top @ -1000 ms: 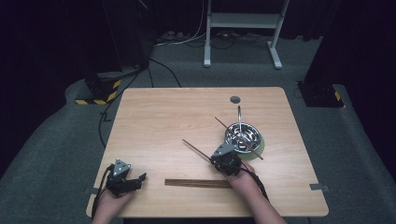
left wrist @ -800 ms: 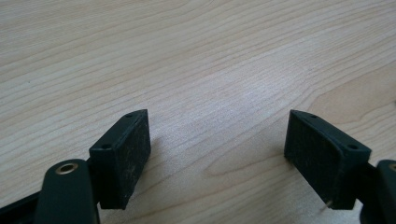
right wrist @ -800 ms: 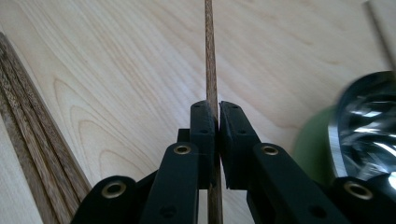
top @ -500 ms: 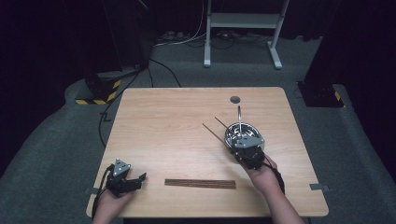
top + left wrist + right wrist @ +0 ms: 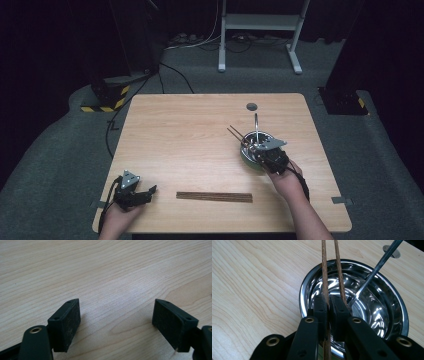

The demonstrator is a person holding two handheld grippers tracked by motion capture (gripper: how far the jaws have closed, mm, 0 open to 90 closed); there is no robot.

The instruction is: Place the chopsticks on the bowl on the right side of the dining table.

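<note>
high view: a second ago the right hand-held gripper (image 5: 266,150) hung over bare table (image 5: 190,145) short of the steel bowl (image 5: 248,159), with the pair of chopsticks (image 5: 234,131) it carries pointing away over the wood; now it sits right above the bowl's near rim, so the carry is about done and what looks left is tipping or lowering the sticks in and letting go. in the right gripper view its jaws are pressed together on two brown chopsticks (image 5: 325,277), which run on ahead of the pads, over the bowl (image 5: 312,287) and past its far rim. a thin metal utensil handle (image 5: 377,267) leans out of the bowl, ahead and to the right of the pads. the left hand-held gripper (image 5: 150,190) has kept its place at the near left corner of the table, jaws spread wide over bare wood with nothing between them. count: two chopsticks in the grip, one bowl, one metal utensil, and one bundle of more sticks (image 5: 214,197) lying flat between the two hand-held grippers; their number is too fine to tell.
</note>
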